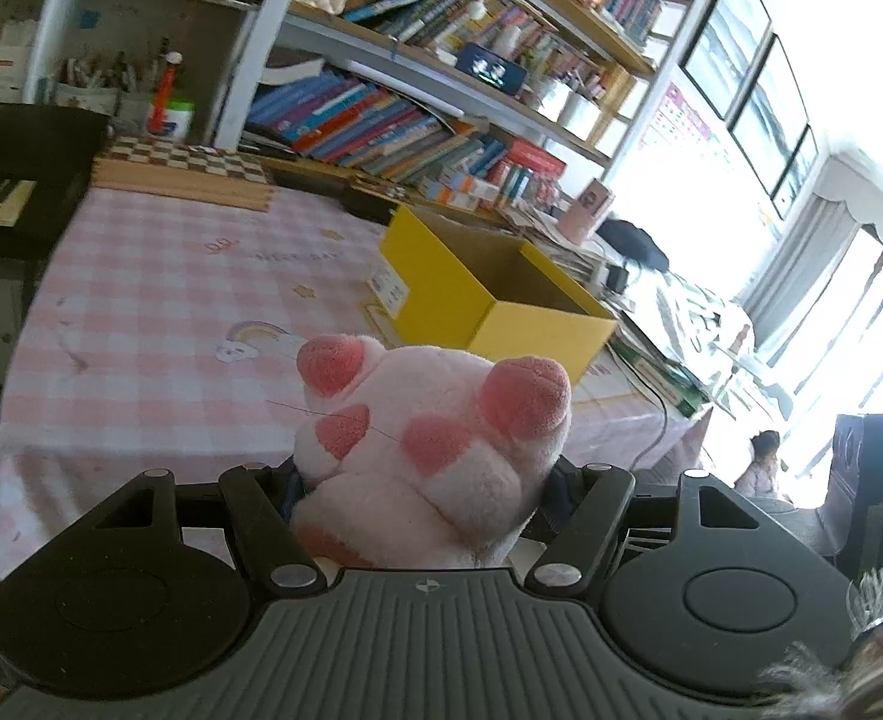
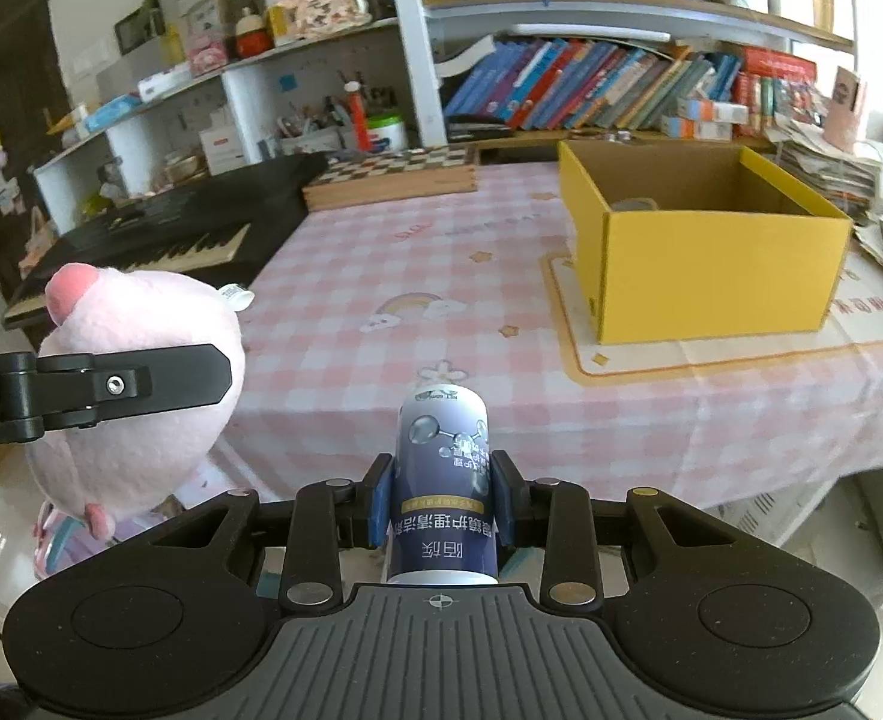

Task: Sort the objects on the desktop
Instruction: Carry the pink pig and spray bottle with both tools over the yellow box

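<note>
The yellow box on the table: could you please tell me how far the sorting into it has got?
Done: the yellow box seems to hold one roundish item already, barely visible inside. In hand: the left tool grips a pink plush toy, and the right tool is shut on a dark blue bottle. Left: both are short of the box, not yet dropped in.

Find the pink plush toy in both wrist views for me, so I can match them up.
Left wrist view: the pink plush toy sits low in the centre, held by the left gripper, paw pads facing the camera.
Right wrist view: the toy is at the left edge, with a black finger across it.
Shared landmark: the yellow box on the pink checked tablecloth.
</note>
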`<state>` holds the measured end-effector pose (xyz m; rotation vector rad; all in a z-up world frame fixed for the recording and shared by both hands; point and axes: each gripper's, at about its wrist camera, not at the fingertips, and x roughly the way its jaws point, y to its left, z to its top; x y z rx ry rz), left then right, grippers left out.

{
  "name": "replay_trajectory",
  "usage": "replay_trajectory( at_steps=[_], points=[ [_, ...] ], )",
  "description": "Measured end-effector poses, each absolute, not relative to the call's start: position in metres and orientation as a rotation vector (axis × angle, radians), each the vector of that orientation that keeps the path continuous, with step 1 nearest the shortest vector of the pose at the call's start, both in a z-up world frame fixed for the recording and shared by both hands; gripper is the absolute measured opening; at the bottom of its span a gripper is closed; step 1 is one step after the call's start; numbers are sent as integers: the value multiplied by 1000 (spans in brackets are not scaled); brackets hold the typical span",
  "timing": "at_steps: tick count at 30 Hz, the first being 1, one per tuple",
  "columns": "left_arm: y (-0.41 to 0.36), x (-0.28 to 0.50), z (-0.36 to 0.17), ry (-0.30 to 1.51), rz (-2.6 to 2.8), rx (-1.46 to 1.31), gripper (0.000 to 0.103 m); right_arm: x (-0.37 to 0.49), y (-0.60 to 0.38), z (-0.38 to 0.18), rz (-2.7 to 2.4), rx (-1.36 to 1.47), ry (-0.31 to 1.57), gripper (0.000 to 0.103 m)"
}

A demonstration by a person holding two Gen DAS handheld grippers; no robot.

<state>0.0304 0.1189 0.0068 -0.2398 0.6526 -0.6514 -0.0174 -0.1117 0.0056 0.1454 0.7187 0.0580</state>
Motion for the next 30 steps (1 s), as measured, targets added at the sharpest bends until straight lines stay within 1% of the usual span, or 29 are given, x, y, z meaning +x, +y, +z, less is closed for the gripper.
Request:
replay_trajectory(
  at_steps=[11,30],
  points=[
    [75,36,6,682,-755,-196,67,-31,-147,5,-32,194,710,33],
    [-23,50,12,716,-867,-127,67,-33,-228,7,-123,245,712,33]
  ],
)
